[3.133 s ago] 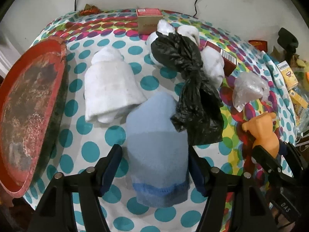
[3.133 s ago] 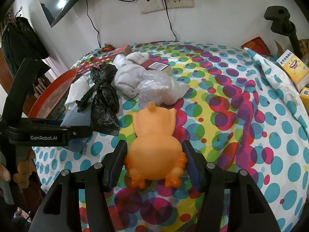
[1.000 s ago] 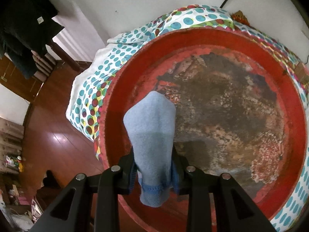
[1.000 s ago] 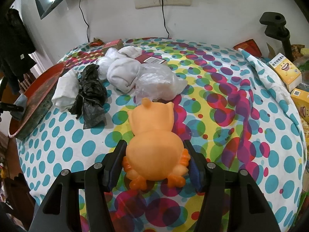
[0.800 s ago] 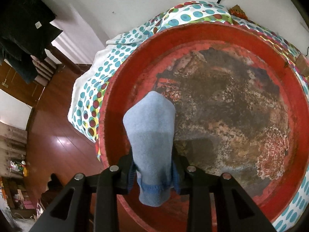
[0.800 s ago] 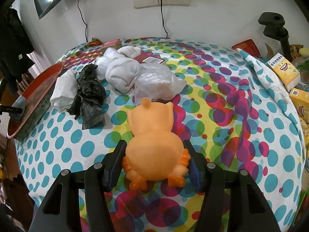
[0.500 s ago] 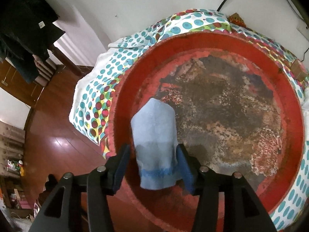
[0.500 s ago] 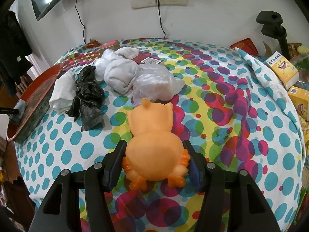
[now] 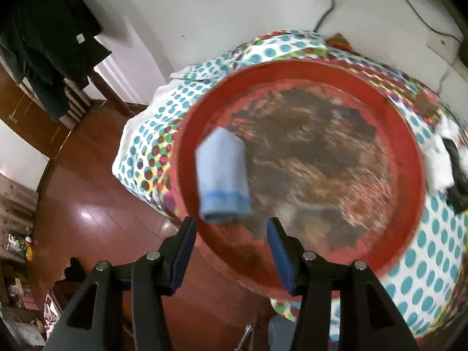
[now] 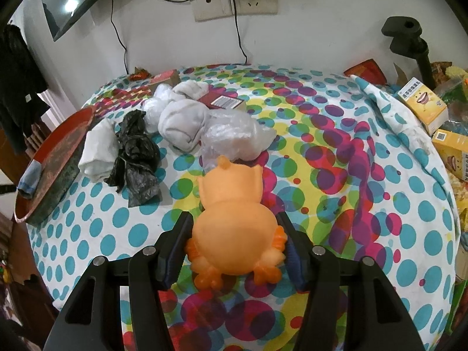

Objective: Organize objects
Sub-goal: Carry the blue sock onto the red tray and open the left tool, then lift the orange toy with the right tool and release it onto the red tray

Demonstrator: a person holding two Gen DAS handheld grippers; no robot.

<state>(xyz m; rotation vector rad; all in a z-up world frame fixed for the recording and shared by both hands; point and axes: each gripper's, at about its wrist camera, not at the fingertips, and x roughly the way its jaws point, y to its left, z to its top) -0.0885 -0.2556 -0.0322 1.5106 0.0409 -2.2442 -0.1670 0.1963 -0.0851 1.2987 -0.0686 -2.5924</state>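
Note:
A light blue sock (image 9: 223,175) lies inside the round red tray (image 9: 409,134) near its left rim; it also shows in the right wrist view (image 10: 29,179) on the tray (image 10: 58,134). My left gripper (image 9: 231,225) is open and empty, just short of the sock. My right gripper (image 10: 234,219) is shut on an orange rubber duck toy (image 10: 234,222) that rests on the dotted tablecloth (image 10: 380,204).
A white cloth (image 10: 98,150), a black plastic bag (image 10: 136,158), white socks (image 10: 181,122) and a clear plastic bag (image 10: 234,137) lie left of centre. Red boxes (image 10: 225,102) are behind them. Yellow boxes (image 10: 424,105) stand at the right edge. Wooden floor (image 9: 87,199) lies beyond the tray.
My left gripper has opened and let the blue sock go into the red tray, then drawn back from it. My right gripper has stayed shut on the duck.

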